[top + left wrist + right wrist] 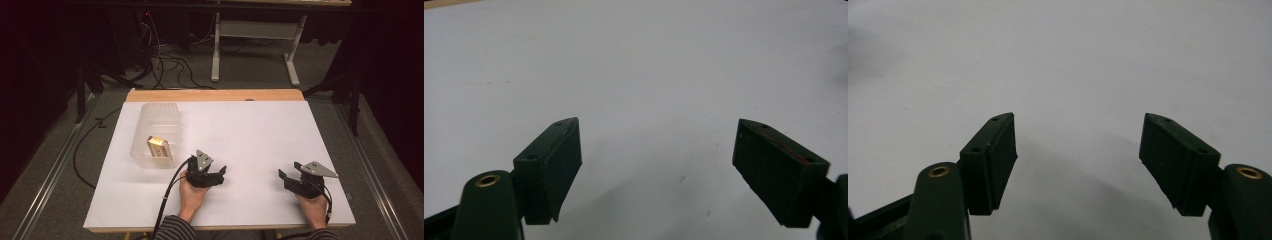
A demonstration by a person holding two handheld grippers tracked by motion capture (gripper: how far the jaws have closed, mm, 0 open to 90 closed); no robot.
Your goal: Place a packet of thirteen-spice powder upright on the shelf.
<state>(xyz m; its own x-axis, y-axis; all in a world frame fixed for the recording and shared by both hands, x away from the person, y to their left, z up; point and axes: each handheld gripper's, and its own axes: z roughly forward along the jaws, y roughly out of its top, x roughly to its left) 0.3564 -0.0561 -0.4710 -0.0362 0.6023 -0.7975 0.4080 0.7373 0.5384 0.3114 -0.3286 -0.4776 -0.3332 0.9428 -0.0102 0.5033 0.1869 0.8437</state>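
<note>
Left gripper (218, 173) low over white table (260, 135), near centre, jaws spread, nothing between. Right gripper (286, 176) near right, jaws spread, empty. Small yellow box (159, 147) lies inside clear plastic tub (156, 131), far left of left gripper.

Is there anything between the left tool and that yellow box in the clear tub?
Yes: the clear tub's near wall. The yellow box lies inside it, left of the open, empty left tool; bare white table otherwise.
</note>
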